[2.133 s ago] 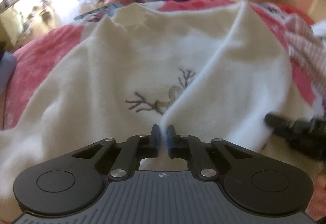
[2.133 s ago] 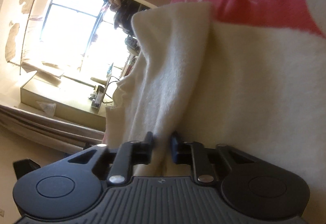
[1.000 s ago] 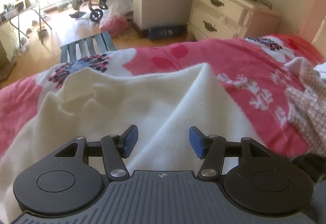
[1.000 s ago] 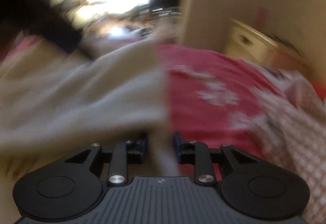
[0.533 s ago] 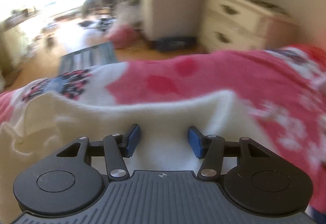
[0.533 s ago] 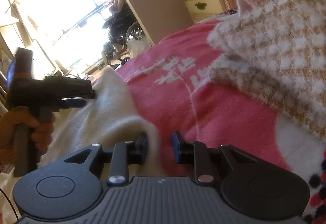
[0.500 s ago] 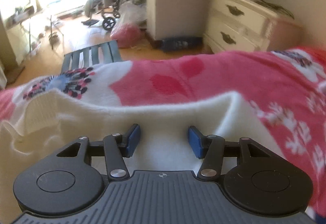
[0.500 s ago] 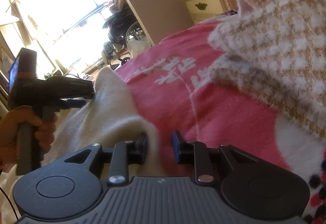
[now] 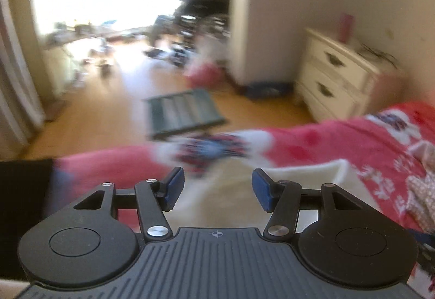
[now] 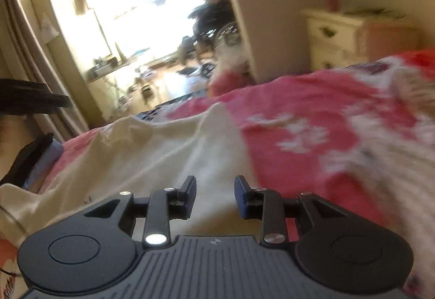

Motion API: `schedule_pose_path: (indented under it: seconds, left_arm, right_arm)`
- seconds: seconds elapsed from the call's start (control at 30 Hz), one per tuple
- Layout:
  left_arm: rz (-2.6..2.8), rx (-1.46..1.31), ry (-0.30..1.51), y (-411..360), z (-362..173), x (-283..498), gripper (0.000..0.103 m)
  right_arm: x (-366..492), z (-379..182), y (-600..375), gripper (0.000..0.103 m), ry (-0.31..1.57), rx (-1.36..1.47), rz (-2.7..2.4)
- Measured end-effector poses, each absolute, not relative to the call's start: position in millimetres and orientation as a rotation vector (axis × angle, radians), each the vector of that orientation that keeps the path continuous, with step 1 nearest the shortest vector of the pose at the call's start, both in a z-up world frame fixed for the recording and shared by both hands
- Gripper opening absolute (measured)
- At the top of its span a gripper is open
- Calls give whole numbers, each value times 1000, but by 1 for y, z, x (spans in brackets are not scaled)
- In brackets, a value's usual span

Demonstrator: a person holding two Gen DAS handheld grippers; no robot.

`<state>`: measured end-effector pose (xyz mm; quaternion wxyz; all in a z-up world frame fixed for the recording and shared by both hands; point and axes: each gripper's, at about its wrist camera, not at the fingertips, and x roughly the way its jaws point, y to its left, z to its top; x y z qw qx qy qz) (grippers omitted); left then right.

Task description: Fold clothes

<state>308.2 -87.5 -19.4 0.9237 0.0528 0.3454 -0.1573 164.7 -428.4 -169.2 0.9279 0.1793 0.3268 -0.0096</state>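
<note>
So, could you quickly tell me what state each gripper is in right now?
Left gripper: open, holding nothing, above the cream sweater.
Right gripper: open, jaws have just been opening; sweater lies beneath, not gripped.

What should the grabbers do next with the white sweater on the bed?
Probably reach back down and pinch an edge of the white sweater for another fold: both the left gripper and right gripper are open and empty, and it lies rumpled on the red blanket.
</note>
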Motion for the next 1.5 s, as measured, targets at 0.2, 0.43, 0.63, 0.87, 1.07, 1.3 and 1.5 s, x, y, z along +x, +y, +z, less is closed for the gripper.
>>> schedule_pose_path:
  seconds: [0.2,0.43,0.63,0.87,1.07,1.3,1.5]
  left_arm:
    - [-260,3,745,19,13,263,59]
    - [-149,-274,932,90,-63,199,60]
    - [30,-518,1006,126,-123,152,60]
    - [187,-532,908,149,-155,134,60]
    - [334,-403,795,157,-160,146,60]
    - [423,-363,835,150,-186,150,60]
    - [443,-373,812,145,-187,155,61]
  right_arm:
    - [189,-177,-415,29,737,428,-142]
    - [158,-142,-298,29,787,322,130]
    - [175,-182,-190,29,936,167,280]
    - [177,-131,-171,32,918,172,230]
    - [191,-72,-113,34,895,115,420]
    - [235,-57,-11,46,1084,464,730]
    - [251,-83,77,47,1200,369,806]
